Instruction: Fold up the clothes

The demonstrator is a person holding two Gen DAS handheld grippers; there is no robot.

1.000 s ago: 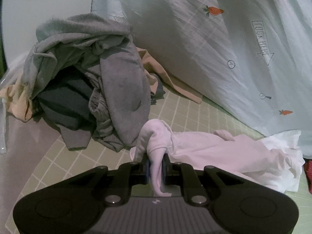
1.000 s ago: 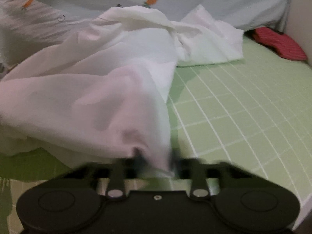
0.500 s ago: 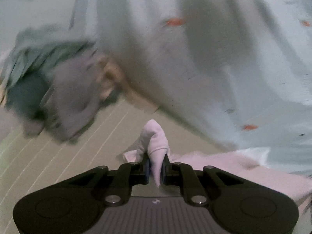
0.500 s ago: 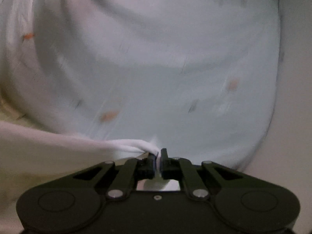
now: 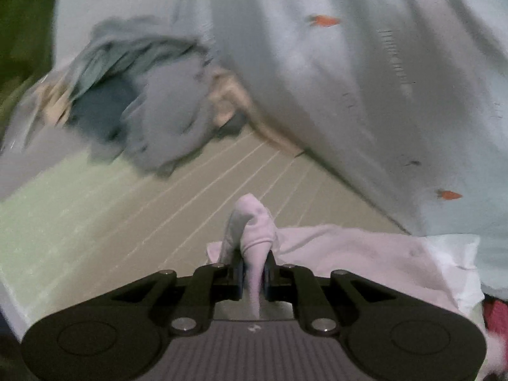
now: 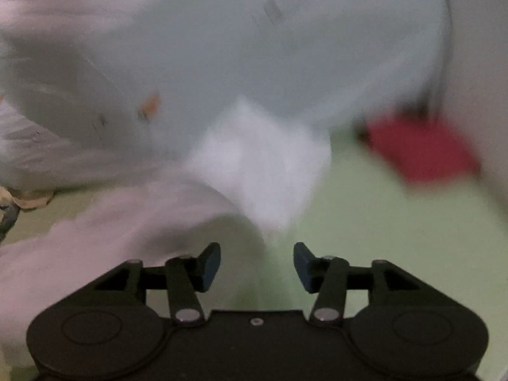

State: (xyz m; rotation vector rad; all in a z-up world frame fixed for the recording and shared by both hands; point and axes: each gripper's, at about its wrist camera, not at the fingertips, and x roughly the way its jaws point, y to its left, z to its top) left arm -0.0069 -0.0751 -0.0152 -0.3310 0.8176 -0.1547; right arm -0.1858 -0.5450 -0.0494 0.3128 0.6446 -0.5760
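Note:
A pale pink garment (image 5: 365,254) lies on the green checked mat (image 5: 95,216). My left gripper (image 5: 254,273) is shut on a bunched corner of it, which sticks up between the pads. In the right wrist view the same pink garment (image 6: 127,228) spreads to the left and runs into a white part (image 6: 263,165) ahead. My right gripper (image 6: 257,263) has its jaws opening, with nothing between the blue pads (image 6: 209,266); only the green mat (image 6: 381,238) shows in the gap. The view is blurred by motion.
A heap of grey and dark clothes (image 5: 152,101) lies at the far left of the mat. A pale blue sheet with carrot prints (image 5: 349,79) hangs behind. A red cloth (image 6: 419,146) lies at the far right by the wall.
My right gripper has let go of the white cloth edge and its jaws now stand apart. Both grippers moved sideways; the clothes heap shifted in the left view, and the pink corner stays held.

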